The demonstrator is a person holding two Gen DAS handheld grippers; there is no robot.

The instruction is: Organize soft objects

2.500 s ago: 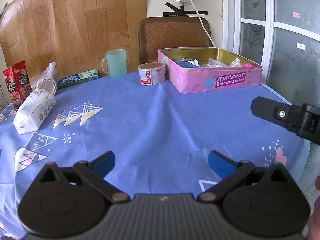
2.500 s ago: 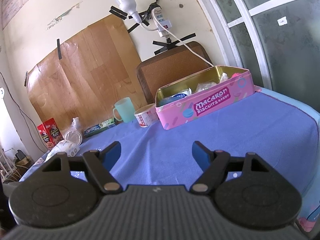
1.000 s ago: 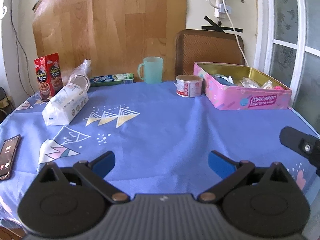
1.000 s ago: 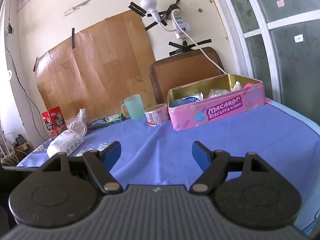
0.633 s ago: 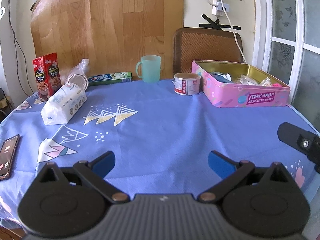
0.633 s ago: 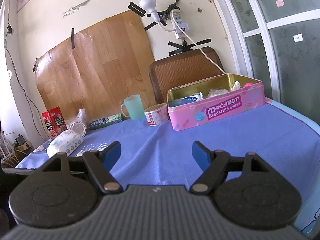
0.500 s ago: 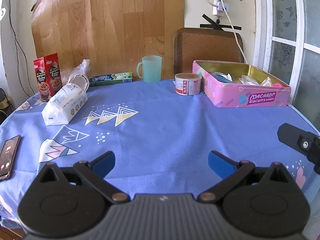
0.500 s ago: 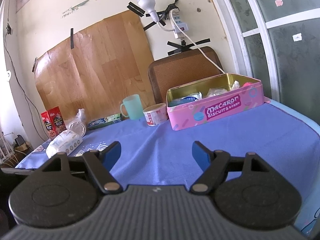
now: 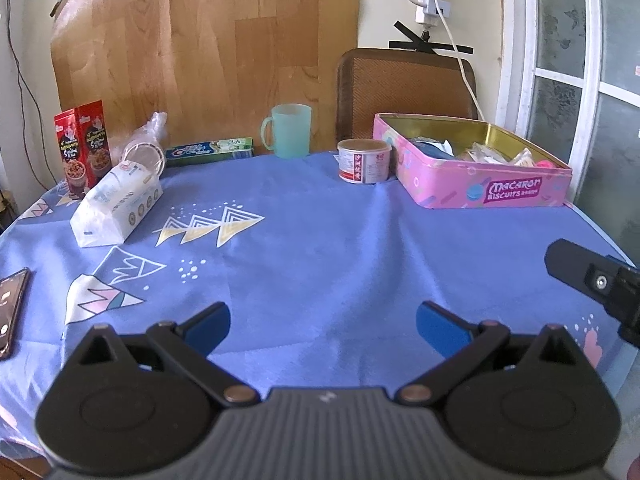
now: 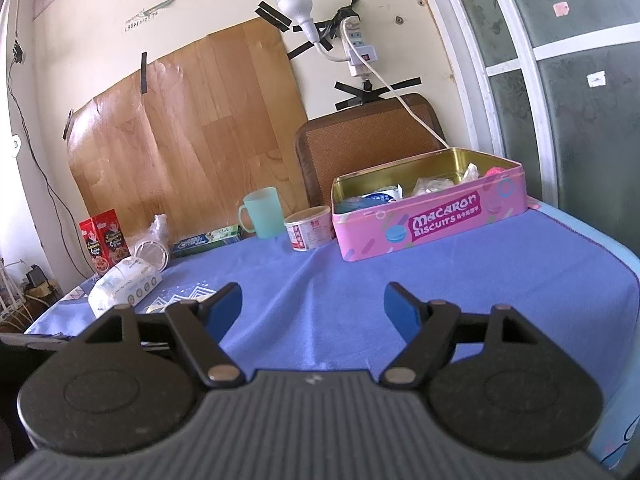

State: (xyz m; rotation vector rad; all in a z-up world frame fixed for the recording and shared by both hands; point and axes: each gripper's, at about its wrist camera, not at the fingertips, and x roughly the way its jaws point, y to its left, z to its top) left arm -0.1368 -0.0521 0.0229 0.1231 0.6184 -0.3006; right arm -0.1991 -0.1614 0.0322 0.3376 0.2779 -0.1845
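A pink Macaron Biscuits tin (image 9: 480,188) (image 10: 432,220) stands open at the table's far right, with several soft packets inside. A white soft tissue pack (image 9: 116,206) (image 10: 124,286) lies at the far left. My left gripper (image 9: 323,325) hovers open over the blue tablecloth near the front edge, nothing between its fingers. My right gripper (image 10: 313,309) is also open and empty, further right; one of its fingers (image 9: 588,276) pokes into the left wrist view.
A mint mug (image 9: 290,130), a small red-and-white tub (image 9: 363,160), a flat green box (image 9: 210,150), a clear plastic bag and a red snack box (image 9: 82,148) line the back. A phone (image 9: 10,308) lies at the left edge. A brown chair (image 9: 404,88) stands behind.
Both grippers have pulled back from the tin since 2.5 s ago, so more of the table shows. Over the last second they barely move, and their fingers stay apart.
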